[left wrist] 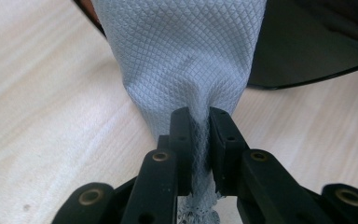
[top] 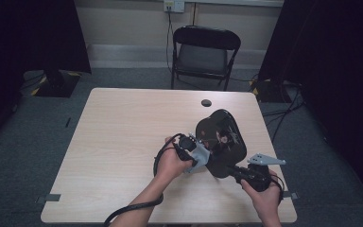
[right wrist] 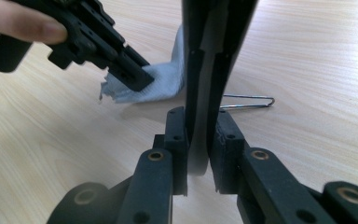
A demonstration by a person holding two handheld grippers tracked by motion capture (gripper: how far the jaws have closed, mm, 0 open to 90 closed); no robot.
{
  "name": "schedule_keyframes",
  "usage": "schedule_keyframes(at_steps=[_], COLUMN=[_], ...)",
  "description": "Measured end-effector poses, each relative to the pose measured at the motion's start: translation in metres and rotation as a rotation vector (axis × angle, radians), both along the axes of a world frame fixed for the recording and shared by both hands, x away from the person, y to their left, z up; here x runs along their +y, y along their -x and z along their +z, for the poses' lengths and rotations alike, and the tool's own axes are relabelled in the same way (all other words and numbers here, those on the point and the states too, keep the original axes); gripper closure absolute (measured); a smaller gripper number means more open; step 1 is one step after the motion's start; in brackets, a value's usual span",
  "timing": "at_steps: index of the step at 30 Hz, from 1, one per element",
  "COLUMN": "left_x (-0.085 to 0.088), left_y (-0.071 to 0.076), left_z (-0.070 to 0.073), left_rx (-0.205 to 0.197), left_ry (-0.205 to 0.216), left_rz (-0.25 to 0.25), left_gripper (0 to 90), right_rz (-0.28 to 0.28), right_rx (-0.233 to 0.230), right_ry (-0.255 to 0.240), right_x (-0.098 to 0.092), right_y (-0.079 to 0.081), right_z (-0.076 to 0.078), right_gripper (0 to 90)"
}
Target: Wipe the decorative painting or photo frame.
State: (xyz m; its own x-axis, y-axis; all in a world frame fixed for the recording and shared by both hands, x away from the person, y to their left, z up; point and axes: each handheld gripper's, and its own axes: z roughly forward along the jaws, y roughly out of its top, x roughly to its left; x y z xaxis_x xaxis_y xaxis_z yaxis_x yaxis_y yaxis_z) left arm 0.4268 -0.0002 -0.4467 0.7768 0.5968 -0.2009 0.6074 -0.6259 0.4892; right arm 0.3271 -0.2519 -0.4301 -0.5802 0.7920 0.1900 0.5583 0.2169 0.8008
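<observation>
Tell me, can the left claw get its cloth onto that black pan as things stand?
Probably yes. The left claw is shut on the pale cloth right beside the black pan, which the right claw grips by its handle; nothing lies between.

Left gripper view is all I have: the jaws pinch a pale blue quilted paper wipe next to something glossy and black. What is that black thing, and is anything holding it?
Observer: In the high view it is a glossy black pear-shaped shell, tipped up off the pale wooden table. The right gripper is shut on its near edge.
Operator: Where does my wipe meet it?
Observer: In the right gripper view the pale blue wipe lies against one face of the shell, low down near the table, with the left gripper behind it.
Operator: Anything else close by?
Observer: A thin bent metal wire lies on the table on the shell's other side.
</observation>
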Motion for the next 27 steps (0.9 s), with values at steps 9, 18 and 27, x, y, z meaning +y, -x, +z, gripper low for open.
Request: schedule_keyframes(at_steps=[9,18,27], left_x=[0.0,0.013,0.024], left_y=[0.001,0.002,0.003], left_z=[-0.01,0.017,0.078], left_rx=[0.012,-0.004,-0.079], left_ry=[-0.005,0.022,0.064], left_rz=[0.0,0.009,0.002], left_gripper=[80.9,80.9,80.8], right_rz=[0.0,-0.002,-0.006], right_rx=[-0.001,-0.001,0.0], right_ry=[-0.001,-0.003,-0.008], right_x=[0.0,0.0,0.001], right_y=[0.0,0.0,0.0], right_z=[0.0,0.0,-0.001], right_gripper=[79.0,79.0,79.1])
